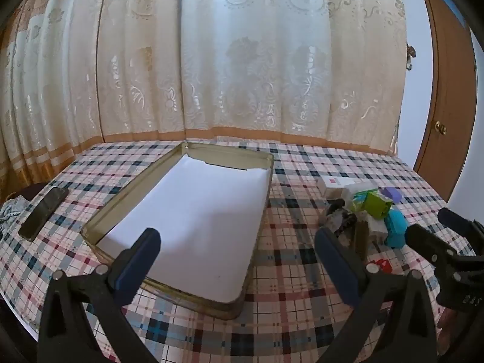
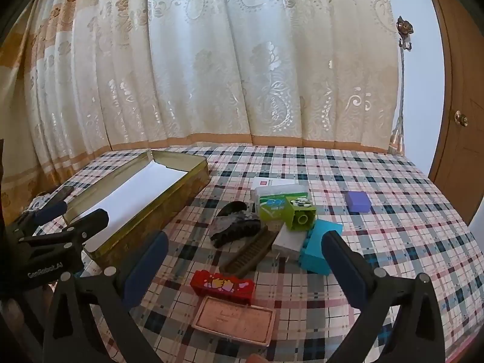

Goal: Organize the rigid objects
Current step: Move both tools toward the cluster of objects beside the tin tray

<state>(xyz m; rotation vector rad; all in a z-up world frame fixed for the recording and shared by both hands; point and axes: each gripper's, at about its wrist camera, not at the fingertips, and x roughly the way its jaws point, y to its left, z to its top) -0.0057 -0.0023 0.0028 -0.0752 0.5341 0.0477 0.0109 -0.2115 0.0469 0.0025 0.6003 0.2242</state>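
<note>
Gold-coloured metal tin [image 1: 193, 298], lined with white paper and holding nothing yet, sits right under the left gripper [image 1: 236, 242], whose jaws stand wide and grip nothing. Over on the plaid tablecloth [image 2: 378, 242] the clutter waits: a red rectangular toy brick [image 2: 223, 286] and a pink flat case [image 2: 234, 319] lie nearest, directly between and just below the right gripper [image 2: 245, 243] fingers, also spread wide, nothing held. The brick's long axis runs across the gap, left to right, so I'd say a wrist turn is needed. Beyond lie a black hair claw [image 2: 236, 225], a turquoise block [image 2: 320, 248], a lime cube [image 2: 299, 213] and, apart, a purple block [image 2: 358, 201]. Right hand is clearly closer.
</note>
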